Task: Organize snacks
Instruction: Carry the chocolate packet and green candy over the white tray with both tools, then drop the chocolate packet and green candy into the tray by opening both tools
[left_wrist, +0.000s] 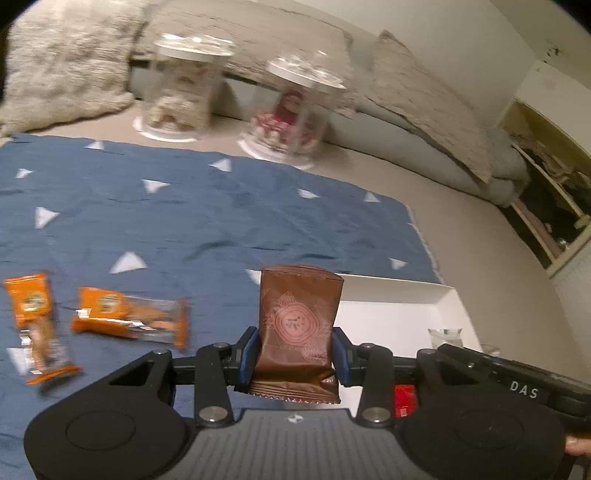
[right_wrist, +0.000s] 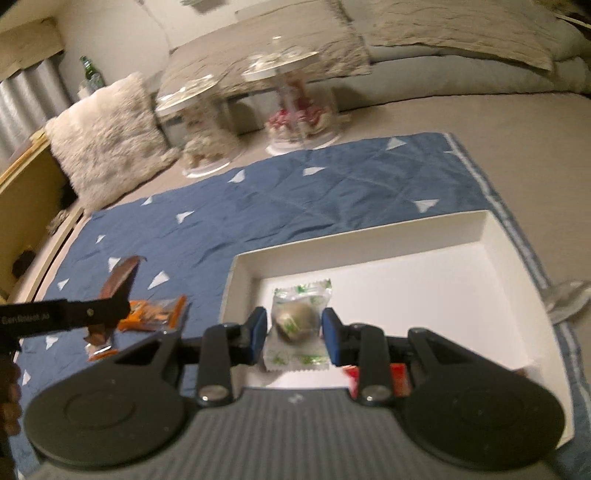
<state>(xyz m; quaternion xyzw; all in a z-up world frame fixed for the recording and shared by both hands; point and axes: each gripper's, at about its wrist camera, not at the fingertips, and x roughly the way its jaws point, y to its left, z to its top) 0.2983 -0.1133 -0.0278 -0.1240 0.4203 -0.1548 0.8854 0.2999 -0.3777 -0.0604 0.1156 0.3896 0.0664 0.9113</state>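
Left claw: my left claw (left_wrist: 295, 350) is squeezed shut on a brown snack packet (left_wrist: 298, 334). The blue pads (left_wrist: 248, 356) press both sides of it.
Brown packet: it stands upright in my claw, above the blue cloth (left_wrist: 184, 221), just beside the near left corner of the white box (left_wrist: 443, 295). From my right camera I see it edge on (right_wrist: 120, 282).
Right claw: my right claw (right_wrist: 294, 334) is partly open. Its blue pads (right_wrist: 258, 328) sit on each side of a round sweet in a clear and green wrapper (right_wrist: 297, 321). I cannot tell if the pads touch it.
Round sweet: it is over the floor of the white box (right_wrist: 406, 295), near the front left corner.
Red packet: a red one (right_wrist: 400, 380) is low in the box, partly hidden behind my claw.
Orange snacks: two orange packets (left_wrist: 35, 328) (left_wrist: 129, 317) lie flat on the blue cloth, left of my left claw.
Jars: two clear jars with white lids (left_wrist: 181, 88) (left_wrist: 291, 110) stand past the far edge of the cloth. They are blurry, with snacks inside.
Pillow: a fluffy pillow (right_wrist: 107, 136) sits left of the jars.
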